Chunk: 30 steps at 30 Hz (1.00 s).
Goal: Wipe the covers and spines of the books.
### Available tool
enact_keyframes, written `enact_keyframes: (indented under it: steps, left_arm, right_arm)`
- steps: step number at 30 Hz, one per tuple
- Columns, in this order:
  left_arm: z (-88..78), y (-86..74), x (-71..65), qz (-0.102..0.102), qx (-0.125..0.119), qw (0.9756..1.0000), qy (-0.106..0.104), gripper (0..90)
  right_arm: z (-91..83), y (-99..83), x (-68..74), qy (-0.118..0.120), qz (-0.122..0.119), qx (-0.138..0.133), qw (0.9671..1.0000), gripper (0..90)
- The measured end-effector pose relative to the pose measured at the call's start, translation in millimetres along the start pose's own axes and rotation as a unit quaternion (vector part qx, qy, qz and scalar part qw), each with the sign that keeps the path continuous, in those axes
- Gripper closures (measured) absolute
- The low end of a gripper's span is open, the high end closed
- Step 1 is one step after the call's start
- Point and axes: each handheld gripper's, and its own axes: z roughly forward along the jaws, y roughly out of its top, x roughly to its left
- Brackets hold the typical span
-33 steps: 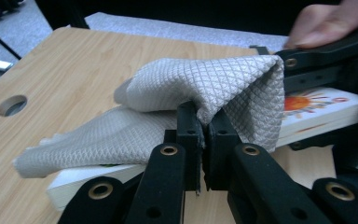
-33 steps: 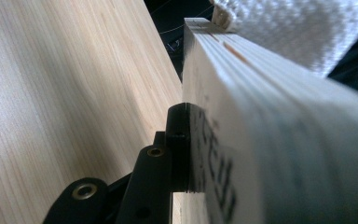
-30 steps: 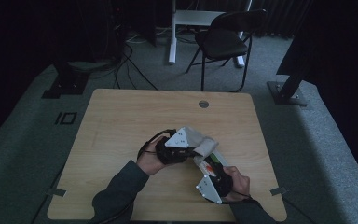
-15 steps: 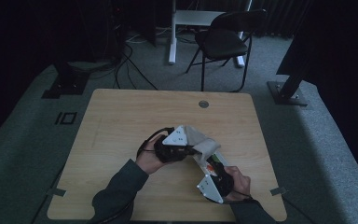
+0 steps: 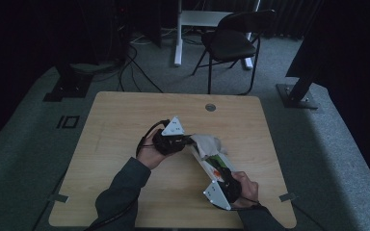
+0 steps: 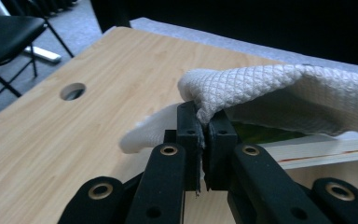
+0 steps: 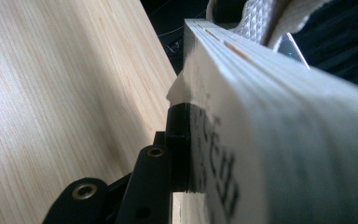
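high view: the left gripper (image 5: 189,141) is meeting a white cloth (image 5: 208,143) near the middle of the counter (image 5: 120,120). the cloth is draping over the far end of a long flat book (image 5: 212,164), which is running diagonally toward the right gripper (image 5: 224,177) at the near right. the step in hand appears to be wiping the book's face with the cloth while the other end is being steadied.

left gripper view: the jaws are standing pressed together, pinching a fold of the quilted cloth (image 6: 279,95). the cloth is arching over a green cover (image 6: 261,133), and the pale page edge (image 6: 321,151) is showing below it. a round hole (image 6: 72,91) in the counter is lying well apart, to the left, with a chair (image 6: 7,32) beyond the counter.

right gripper view: the jaws are clamping the near end of the book (image 7: 270,135); one black jaw is lying flat against its side, the other is hidden behind it. the book is being held tilted, its edge raised off the counter (image 7: 65,93). the cloth (image 7: 270,18) is hanging over the far end.

next move, as a judgement: the cloth needs to be drawn along the cover toward the right gripper with light, even pressure. the pinch on the fold must be kept, and the right clamp must be holding firm so the book is not twisting.
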Motion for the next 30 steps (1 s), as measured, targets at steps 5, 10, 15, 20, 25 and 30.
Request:
enact_keyframes:
  steps: [5,10,15,20,25,30]
  left_arm:
    - [-0.9,-4.1,9.2,-0.016,-0.006,0.9997,0.017,87.1]
    - [-3.5,-9.6,15.8,-0.032,-0.013,0.9988,0.035,87.5]
    - [-7.6,-11.8,20.6,-0.037,-0.019,0.9977,0.053,87.7]
    - [-12.4,-15.3,25.5,-0.048,-0.029,0.9962,0.066,88.0]
    - [-20.1,-22.0,33.1,-0.063,-0.037,0.9939,0.082,88.0]
    - [-26.6,-24.5,35.6,-0.069,-0.048,0.9925,0.089,88.1]
  right_arm:
    - [-0.3,0.2,-0.7,0.000,-0.001,-0.002,1.0000,77.8]
    - [-0.6,-0.1,-0.1,0.000,0.002,0.001,1.0000,77.8]
    - [-0.7,-0.9,-1.4,0.000,0.004,-0.001,1.0000,77.7]
    - [-1.9,-3.3,-6.7,0.002,0.023,-0.004,0.9997,77.8]
    - [-3.1,-6.2,-11.7,0.007,0.043,-0.006,0.9990,77.8]
    - [-2.8,-8.8,-15.8,0.017,0.066,-0.011,0.9976,77.8]
